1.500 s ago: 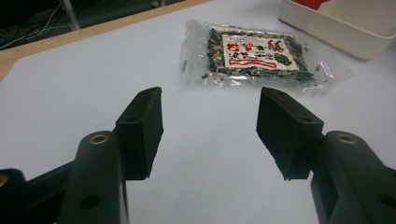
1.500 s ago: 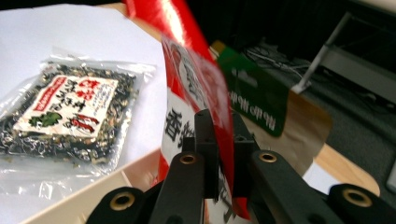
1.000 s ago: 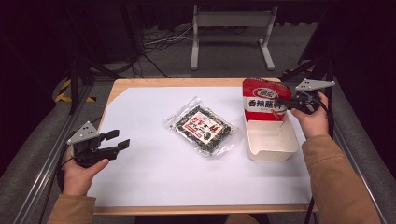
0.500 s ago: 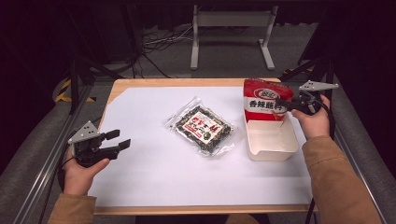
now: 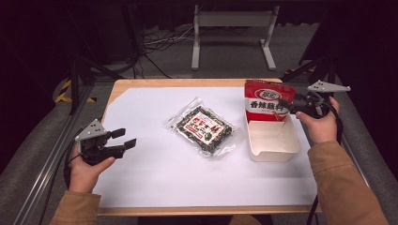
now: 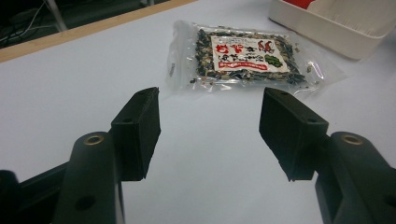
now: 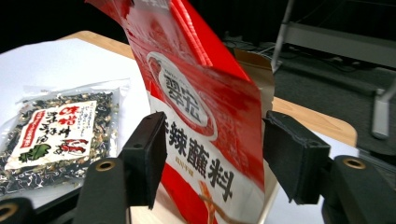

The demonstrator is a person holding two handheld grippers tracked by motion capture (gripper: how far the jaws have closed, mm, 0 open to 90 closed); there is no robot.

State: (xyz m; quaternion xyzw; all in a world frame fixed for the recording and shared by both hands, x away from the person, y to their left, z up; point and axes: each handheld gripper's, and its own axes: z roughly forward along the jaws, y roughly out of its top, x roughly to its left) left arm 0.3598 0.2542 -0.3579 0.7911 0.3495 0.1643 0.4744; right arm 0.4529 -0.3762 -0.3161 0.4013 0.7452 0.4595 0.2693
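A red seasoning packet [image 5: 265,101] [image 7: 205,121] stands upright at the far end of a white tray [image 5: 274,152] on the right of the table. My right gripper [image 5: 283,107] [image 7: 212,158] is at the packet's right edge. Its jaws have just been opening, and the packet's edge stands between them with a gap at one pad. A clear bag of dark dried mix [image 5: 204,126] [image 6: 245,58] lies flat mid-table. My left gripper [image 5: 127,137] [image 6: 210,126] hovers at the table's left, open and holding nothing. Its jaws have just widened slightly and point toward the bag.
White paper [image 5: 155,178] covers the wooden tabletop. The tray's near part [image 6: 327,32] holds nothing. Beyond the far edge stand a metal stand [image 5: 232,33] and floor cables. A dark rail [image 5: 42,168] runs along the left side.
The right gripper's jaws have parted from the red packet, which stays upright in the tray. Both hands have kept their places.
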